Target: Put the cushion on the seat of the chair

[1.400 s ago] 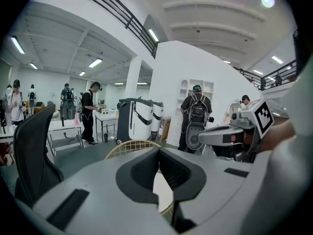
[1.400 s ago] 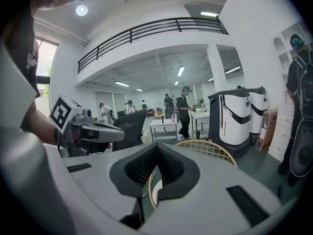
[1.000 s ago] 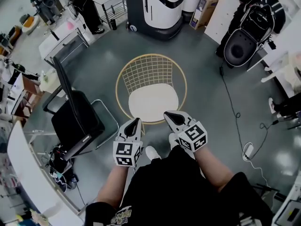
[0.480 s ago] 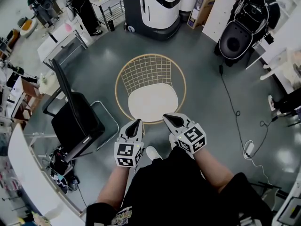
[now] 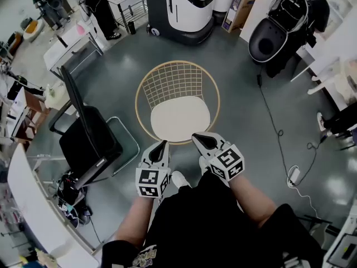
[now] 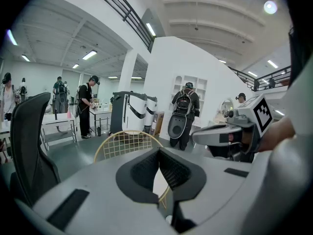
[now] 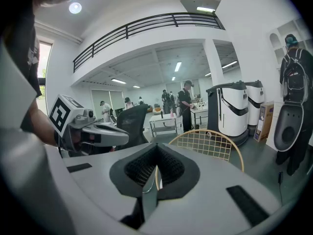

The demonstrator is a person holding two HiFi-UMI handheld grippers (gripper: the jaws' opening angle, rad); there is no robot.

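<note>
Left claw point(image 5: 162, 145) hovers low in the head view, its grey jaws pressed together with nothing between them. Its own view point(image 6: 158, 152) shows the dark ribbed pads point(image 6: 142, 170) meeting in a point. At the far left of the grey floor stands a black mesh-backed office chair point(image 5: 89, 144), well apart from the task's things. In the middle is the round gold wire chair point(image 5: 177, 81). The cream oval cushion point(image 5: 180, 119) already lies flat on its seat, inside the gold rim and just beyond both claw tips. Behind the wire chair stands a tall white-and-black machine point(image 5: 187, 7). The right claw point(image 5: 196, 137) is beside the left one, and from above its tip overlaps the cushion's near edge; contact cannot be judged. Its jaws are likewise closed tight and empty point(image 7: 155, 147). Further right, a thin black cable point(image 5: 271, 116) snakes across the floor.
</note>
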